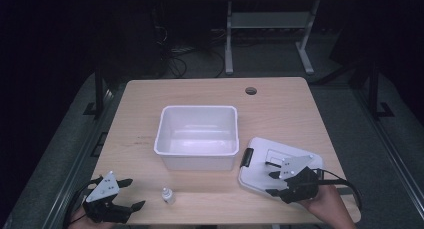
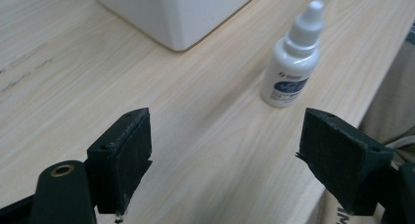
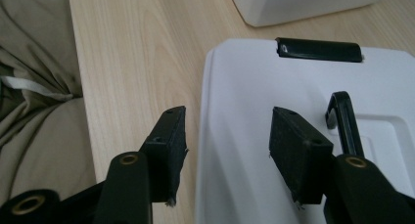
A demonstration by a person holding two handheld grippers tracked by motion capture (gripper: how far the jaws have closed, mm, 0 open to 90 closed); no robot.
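A small white dropper bottle (image 1: 168,195) with a blue label stands upright near the table's front edge. In the left gripper view the bottle (image 2: 293,62) is ahead and right of centre. My left gripper (image 1: 134,193) (image 2: 222,150) is open, a short way left of the bottle, with nothing between its jaws. A white bin (image 1: 197,108) sits empty mid-table. Its white lid (image 1: 260,169) (image 3: 274,87) lies flat at the front right. My right gripper (image 1: 271,184) (image 3: 227,145) is open over the lid's near-left edge, one jaw above the wood and one above the lid.
The lid has a black latch (image 3: 318,49) on its far edge and a black handle (image 3: 345,121) on top. The bin's corner (image 2: 186,13) stands just beyond the bottle. A cable hole (image 1: 251,91) marks the table's far side. A person's trousers (image 3: 34,87) lie past the front edge.
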